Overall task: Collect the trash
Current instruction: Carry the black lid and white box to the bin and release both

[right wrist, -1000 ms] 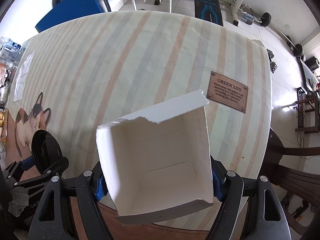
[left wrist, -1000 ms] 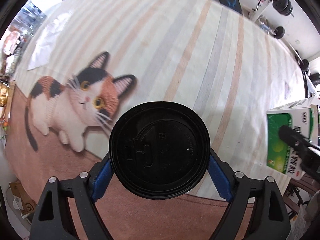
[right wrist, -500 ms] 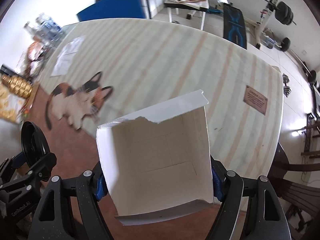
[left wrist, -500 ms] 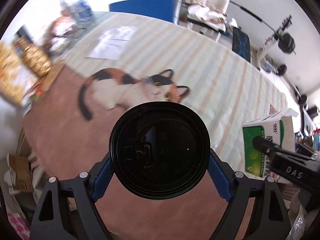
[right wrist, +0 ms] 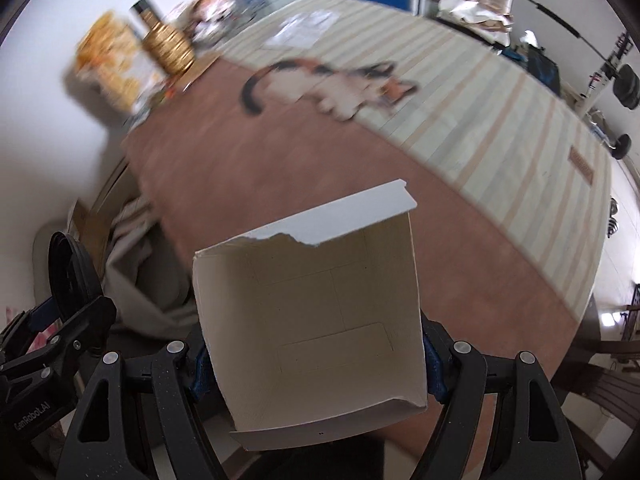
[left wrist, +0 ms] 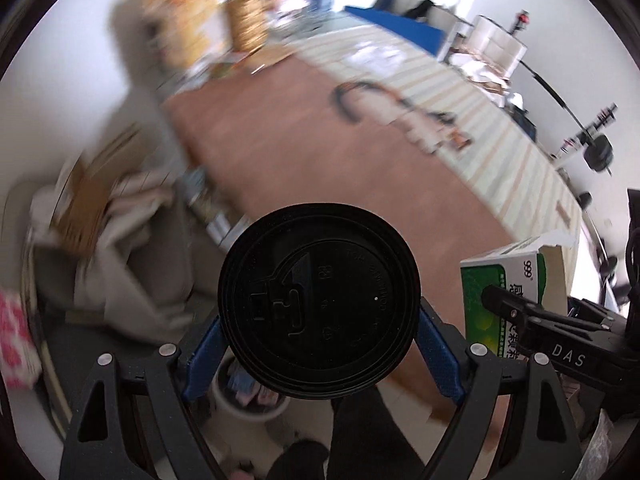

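Black lid (left wrist: 319, 300) is clamped between the left gripper's (left wrist: 320, 344) pads, past the table edge (left wrist: 224, 220), above blurred floor clutter. In the right view, the right gripper (right wrist: 312, 356) grips the open carton (right wrist: 316, 328) over the brown table (right wrist: 280, 184) near its edge.

Both tools are matte black frames with triangular cut-outs and silver screw heads along the top edge. The left tool (left wrist: 320, 356) carries blue pads (left wrist: 202, 354) on its fingers; at 3 o'clock of its view the right tool's arm reads "DAS" in white. The right tool (right wrist: 314, 354) has the same blue pads (right wrist: 434, 364); at 8 o'clock the left tool's side reads "GenRobot.AI".
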The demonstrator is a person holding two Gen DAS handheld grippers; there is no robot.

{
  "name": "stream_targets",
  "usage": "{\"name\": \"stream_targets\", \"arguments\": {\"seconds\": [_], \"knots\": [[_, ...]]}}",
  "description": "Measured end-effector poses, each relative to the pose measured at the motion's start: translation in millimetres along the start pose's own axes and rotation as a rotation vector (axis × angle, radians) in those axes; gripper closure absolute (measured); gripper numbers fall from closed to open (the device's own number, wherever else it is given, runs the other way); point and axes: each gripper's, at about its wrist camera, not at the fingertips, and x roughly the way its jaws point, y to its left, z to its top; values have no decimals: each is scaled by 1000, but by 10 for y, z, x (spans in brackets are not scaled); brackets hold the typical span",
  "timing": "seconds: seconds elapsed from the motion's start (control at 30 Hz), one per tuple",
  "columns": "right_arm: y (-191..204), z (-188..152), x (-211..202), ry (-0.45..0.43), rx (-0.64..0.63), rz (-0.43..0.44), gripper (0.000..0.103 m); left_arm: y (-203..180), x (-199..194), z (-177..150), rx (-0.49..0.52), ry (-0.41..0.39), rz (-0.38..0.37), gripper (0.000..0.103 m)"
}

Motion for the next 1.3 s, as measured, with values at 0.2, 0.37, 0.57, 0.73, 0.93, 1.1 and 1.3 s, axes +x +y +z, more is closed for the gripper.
{"name": "stream_targets", "arguments": {"seconds": [0.2, 0.37, 0.57, 0.73, 0.93, 1.1, 1.3], "knots": [[906, -951, 598, 142, -96, 50, 23, 1120, 324, -912, -182, 129, 38, 17], [1390, -1629, 1517, 294, -135, 83, 23, 1872, 1019, -1589, -340, 253, 37, 17], [1592, -2193, 2838, 405, -173, 60, 23, 2389, 2256, -2274, -505, 373, -47, 17], [1587, -2565, 3931, 476, -181, 72, 23, 2664, 3226, -2793, -619, 425, -107, 16], [1544, -2962, 4893, 539, -235, 85, 23, 2841, 3903, -3197, -711, 459, -124, 9], [1495, -3056, 5211, 575, -231, 162, 13, 2870, 3976, -3349, -722, 471, -84, 3], [1495, -2987, 5135, 546, -294, 131, 0, 2960, 3687, -3432, -728, 416, 22, 3]]}}
